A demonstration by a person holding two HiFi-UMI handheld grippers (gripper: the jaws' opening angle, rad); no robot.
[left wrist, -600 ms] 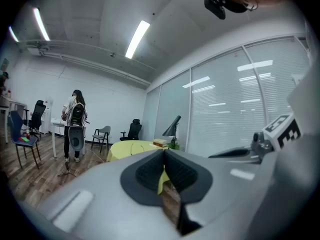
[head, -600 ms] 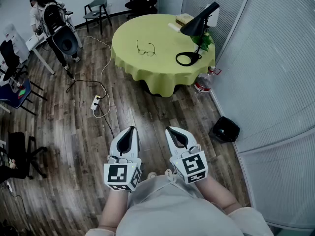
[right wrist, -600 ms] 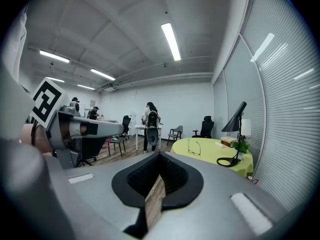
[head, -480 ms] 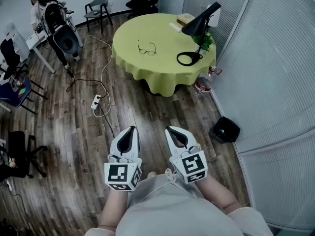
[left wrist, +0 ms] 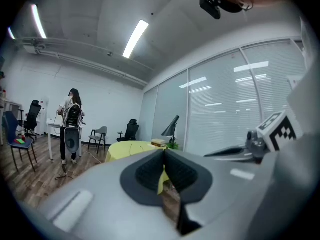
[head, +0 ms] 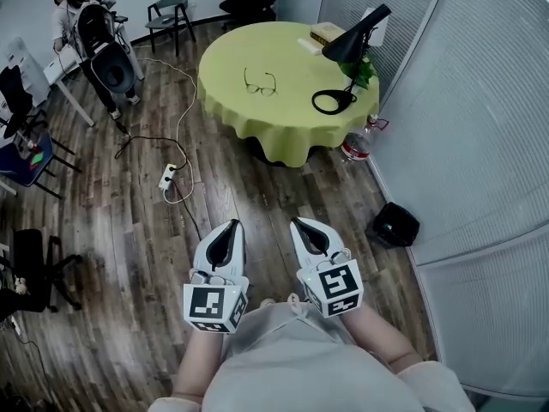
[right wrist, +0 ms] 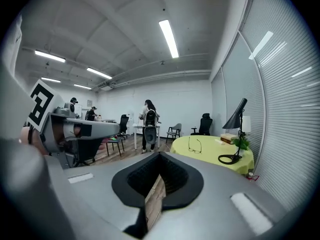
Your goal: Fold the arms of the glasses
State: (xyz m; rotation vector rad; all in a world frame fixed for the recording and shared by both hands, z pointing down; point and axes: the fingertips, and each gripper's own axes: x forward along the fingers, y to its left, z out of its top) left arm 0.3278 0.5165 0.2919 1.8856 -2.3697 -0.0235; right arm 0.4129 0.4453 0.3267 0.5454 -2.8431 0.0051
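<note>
The glasses (head: pixel 260 82) lie with arms open on a round table with a yellow-green cloth (head: pixel 283 123), far ahead across the wooden floor. My left gripper (head: pixel 230 225) and right gripper (head: pixel 297 223) are held side by side close to my body, both shut and empty, far from the table. The right gripper view shows its jaws (right wrist: pixel 159 157) closed, with the glasses (right wrist: pixel 195 145) small on the table (right wrist: pixel 212 154) beyond. The left gripper view shows its jaws (left wrist: pixel 164 152) closed, the table (left wrist: pixel 127 147) behind them and the right gripper (left wrist: pixel 250 145) beside.
A black desk lamp (head: pixel 345 58), books (head: pixel 324 33) and a small plant (head: pixel 360 72) share the table. A bottle (head: pixel 354 144) and a black bin (head: pixel 393 225) stand by the blinds wall. A power strip with cables (head: pixel 168 177) lies on the floor. A person (head: pixel 75 11) and chairs stand at left.
The table and glasses have drifted slightly to the right in the head view. Both grippers stay shut and in the same pose.
</note>
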